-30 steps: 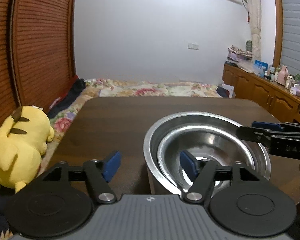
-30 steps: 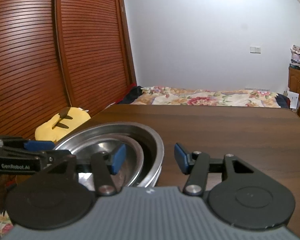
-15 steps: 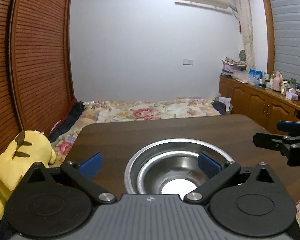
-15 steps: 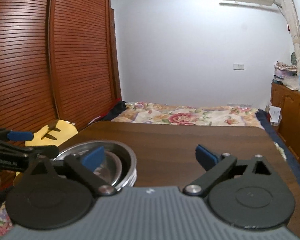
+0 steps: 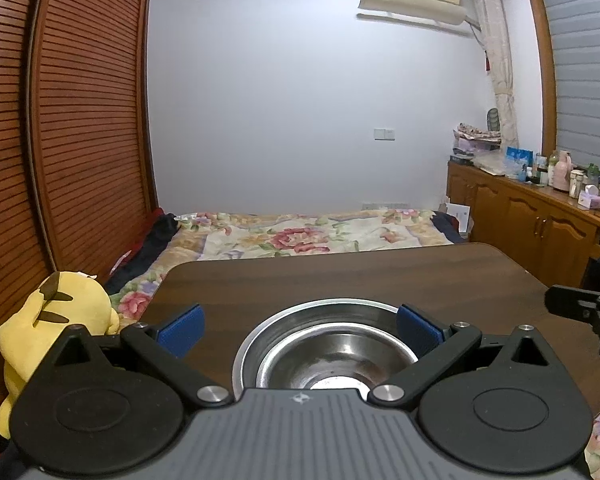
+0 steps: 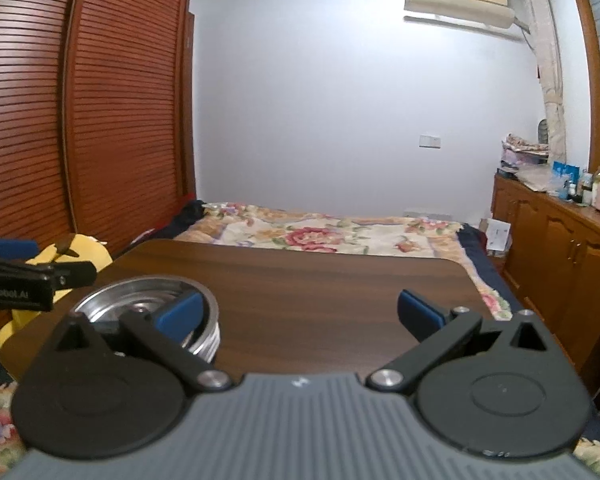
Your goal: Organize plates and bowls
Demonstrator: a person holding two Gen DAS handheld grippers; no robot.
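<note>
A stack of nested steel bowls (image 5: 332, 344) stands on the dark wooden table (image 5: 340, 276), near its front edge. It also shows in the right wrist view (image 6: 140, 296) at the lower left. My left gripper (image 5: 300, 328) is wide open and empty, held above and behind the bowls. My right gripper (image 6: 300, 312) is wide open and empty, to the right of the bowls. Neither gripper touches the bowls.
A yellow plush toy (image 5: 48, 336) sits off the table's left edge. A bed with a floral cover (image 5: 300, 236) lies beyond the table. Wooden cabinets (image 5: 540, 228) with small items line the right wall. Slatted wardrobe doors (image 5: 60, 140) stand at the left.
Both grippers have opened wide and pulled up and back from the bowls' rims. The bowls stay nested on the table.
</note>
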